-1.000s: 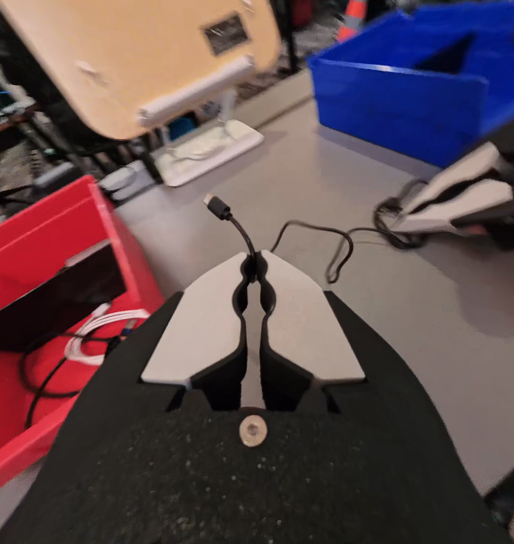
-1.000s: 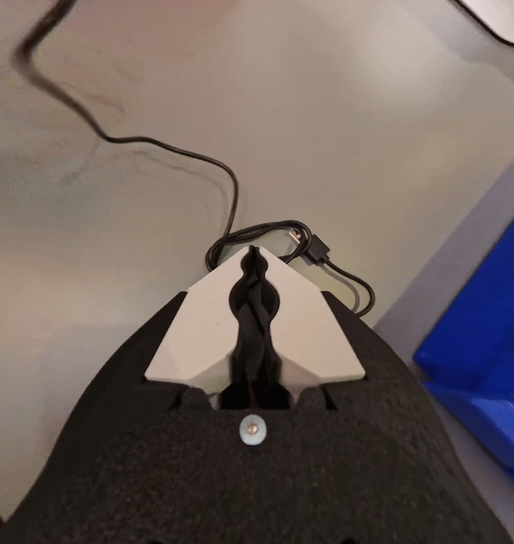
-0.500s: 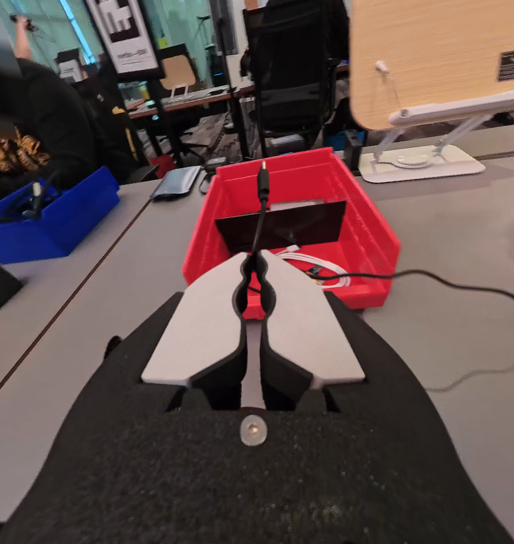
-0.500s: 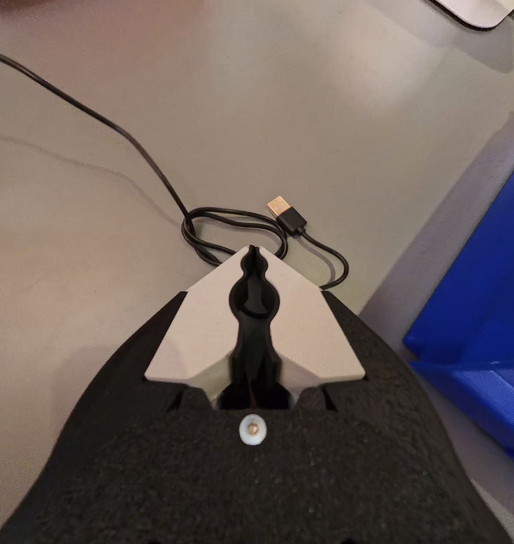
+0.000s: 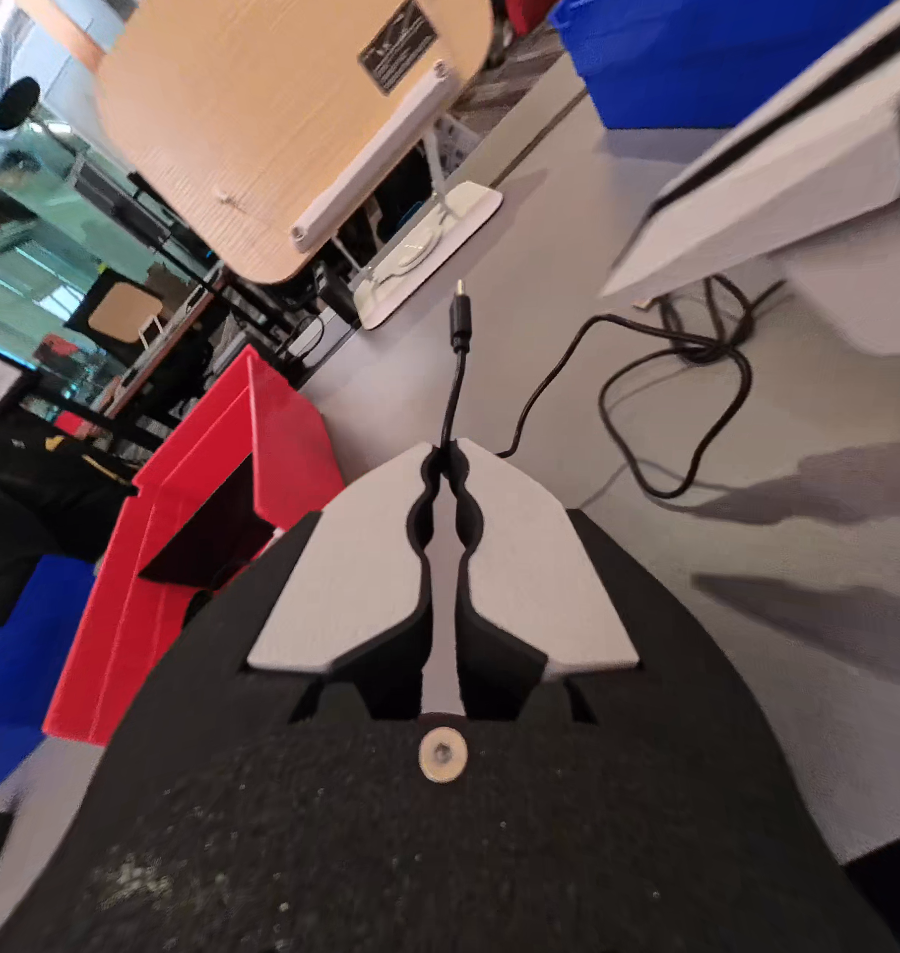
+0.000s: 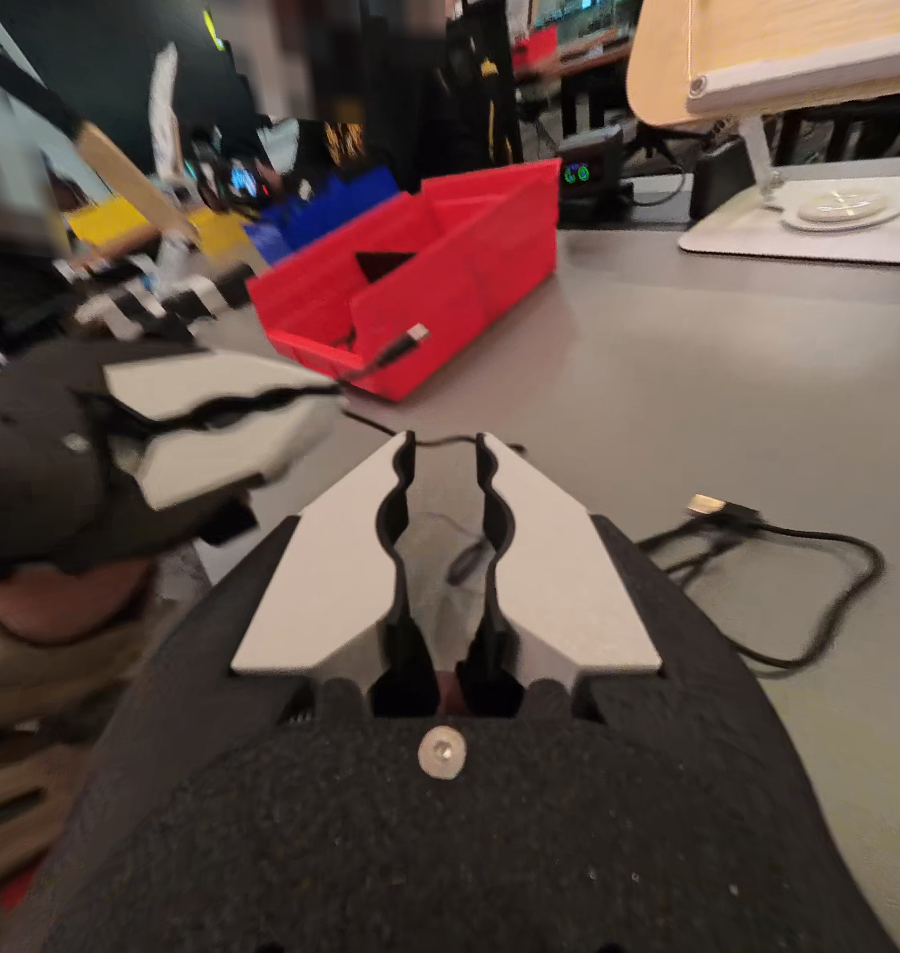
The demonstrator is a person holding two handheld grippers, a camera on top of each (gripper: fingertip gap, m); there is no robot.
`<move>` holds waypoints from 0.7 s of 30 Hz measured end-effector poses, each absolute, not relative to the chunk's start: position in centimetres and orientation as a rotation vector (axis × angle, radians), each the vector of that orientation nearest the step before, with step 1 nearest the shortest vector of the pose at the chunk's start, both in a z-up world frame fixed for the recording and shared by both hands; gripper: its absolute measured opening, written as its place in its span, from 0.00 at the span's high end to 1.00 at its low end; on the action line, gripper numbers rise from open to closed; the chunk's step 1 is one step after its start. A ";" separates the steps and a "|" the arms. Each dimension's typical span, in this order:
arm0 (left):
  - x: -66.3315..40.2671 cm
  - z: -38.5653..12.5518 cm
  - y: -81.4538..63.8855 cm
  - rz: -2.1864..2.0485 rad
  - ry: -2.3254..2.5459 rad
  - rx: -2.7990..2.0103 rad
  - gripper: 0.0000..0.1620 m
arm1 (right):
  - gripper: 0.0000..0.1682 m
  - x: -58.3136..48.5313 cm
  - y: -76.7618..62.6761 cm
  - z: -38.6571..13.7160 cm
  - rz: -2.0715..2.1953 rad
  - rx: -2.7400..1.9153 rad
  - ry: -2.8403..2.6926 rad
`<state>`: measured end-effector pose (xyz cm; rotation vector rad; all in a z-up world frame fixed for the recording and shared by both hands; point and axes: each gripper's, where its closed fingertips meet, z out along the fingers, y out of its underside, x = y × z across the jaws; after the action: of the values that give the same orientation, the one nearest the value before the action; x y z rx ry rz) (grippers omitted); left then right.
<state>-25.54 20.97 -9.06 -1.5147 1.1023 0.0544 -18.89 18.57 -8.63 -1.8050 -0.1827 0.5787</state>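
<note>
Two grippers work one black USB cable (image 5: 535, 392) on a grey table (image 5: 644, 541). The left gripper (image 5: 444, 449) is pinched tight on the cable just behind its small plug (image 5: 461, 312), which sticks out past the tips and above the table. The right gripper (image 6: 444, 439) stands part open and empty, low over the table, with a slack run of cable lying under and beyond its tips. The rest of the cable lies looped to its right, ending in a flat USB-A plug (image 6: 703, 504). A red bin (image 6: 437, 289) sits just beyond, a blue bin (image 5: 695, 62) farther off, and a wooden-topped stand (image 5: 293, 118) at the back. Judging from this, a good grip for the right fingers (image 6: 540, 541) would centre the thin cord between them before closing, with the left keeping the line lightly taut.
</note>
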 end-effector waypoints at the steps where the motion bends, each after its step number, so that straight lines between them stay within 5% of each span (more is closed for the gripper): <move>1: -25.0 -9.4 20.6 0.069 1.125 -1.500 0.98 | 0.87 -19.5 18.5 -8.3 0.619 -1.777 -0.150; 13: -22.0 -11.1 18.3 -0.015 1.195 -1.508 0.98 | 0.90 -21.3 19.3 -8.8 1.020 -1.778 0.032; 15: -21.7 -11.5 18.1 -0.058 1.188 -1.534 0.98 | 0.99 -21.3 19.3 -8.8 0.994 -1.774 0.023; 21: -21.1 -11.9 17.7 -0.329 1.145 -1.649 0.97 | 1.00 -21.2 19.3 -8.6 0.845 -1.772 -0.081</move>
<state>-21.06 17.73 -11.92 -1.6491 1.1453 -0.3285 -21.16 19.33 -8.63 -1.7725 -0.0805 0.8449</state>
